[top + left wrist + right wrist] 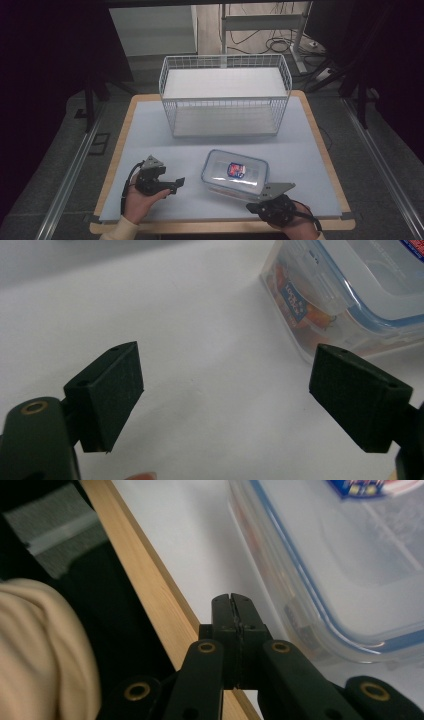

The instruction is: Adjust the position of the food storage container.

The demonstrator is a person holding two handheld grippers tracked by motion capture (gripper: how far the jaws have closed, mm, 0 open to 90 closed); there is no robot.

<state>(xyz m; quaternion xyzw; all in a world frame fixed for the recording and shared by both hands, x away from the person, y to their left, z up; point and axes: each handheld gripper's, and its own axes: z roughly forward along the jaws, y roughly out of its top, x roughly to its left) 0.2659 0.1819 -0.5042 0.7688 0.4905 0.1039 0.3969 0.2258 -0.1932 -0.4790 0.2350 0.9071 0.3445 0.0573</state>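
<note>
Left hand-held gripper [178, 181] we see spread wide, empty, on the counter [150, 130] just left of the clear lidded container [235, 172]. Right hand-held gripper [233, 600] pressed together, empty, beside the container's near edge.

Lab-like recording room, dark curtains [45, 75], floor rails [70, 170], loose cables [270, 45], metal frame [260, 22], padded table [150, 135]

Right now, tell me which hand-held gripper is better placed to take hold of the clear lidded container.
Left, probably. The left hand-held gripper has its jaws wide open and pointing at the container. The right hand-held gripper sits beside the container's near edge, but its jaws are shut on nothing.
</note>
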